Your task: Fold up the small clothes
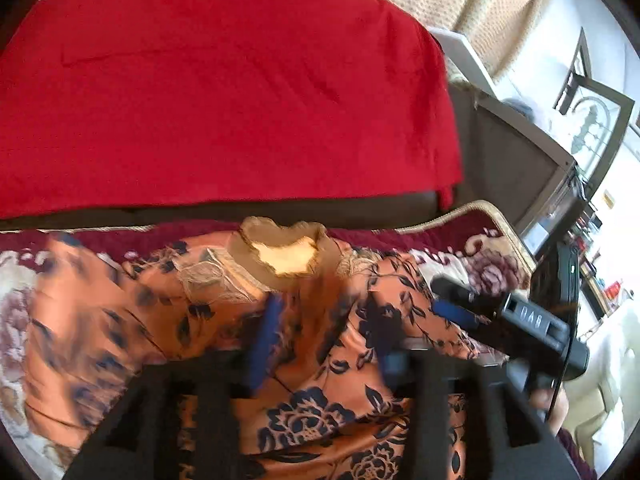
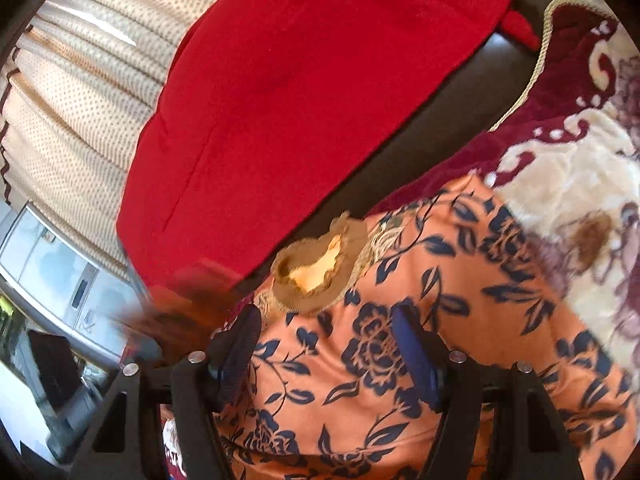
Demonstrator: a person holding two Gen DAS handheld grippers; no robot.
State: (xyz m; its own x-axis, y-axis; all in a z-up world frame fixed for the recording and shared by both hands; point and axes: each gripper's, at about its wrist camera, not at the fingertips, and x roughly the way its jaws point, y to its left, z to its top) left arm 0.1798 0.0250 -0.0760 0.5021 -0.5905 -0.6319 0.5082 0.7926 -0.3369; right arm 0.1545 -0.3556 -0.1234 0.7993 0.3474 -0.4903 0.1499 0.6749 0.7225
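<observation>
Lying spread on the patterned blanket (image 2: 560,184): one small orange garment (image 2: 400,320), printed with dark blue flowers and leaves, tan ruffled collar (image 2: 320,276) with lace trim on both sides of it.

Position: collar end toward twelve o'clock in the left wrist view, near the blanket's corded edge; body running down toward six o'clock beneath both tools. A red cloth (image 1: 220,88) covers the cushion beyond, from nine to one o'clock. A dotted cream curtain (image 2: 80,112) hangs behind.

Left gripper (image 1: 320,344): jaws apart, blurred, above the cloth just below the collar; nothing seen between the pads. Right gripper (image 2: 332,352): jaws apart over the chest panel, fabric visible in the gap but not pinched as far as can be seen. In the left wrist view it enters from four o'clock.

Handling, judged: light, thin, limp; the sheen suggests a satin-like weave, likely slippery between pads and prone to sliding off a fold. Wrinkles readily. The lace is probably the delicate part and best left unpinched.

Recommended hold, judged: the shoulder seams at either side of the collar, or the side hems, pinching a doubled edge, not a single layer.
</observation>
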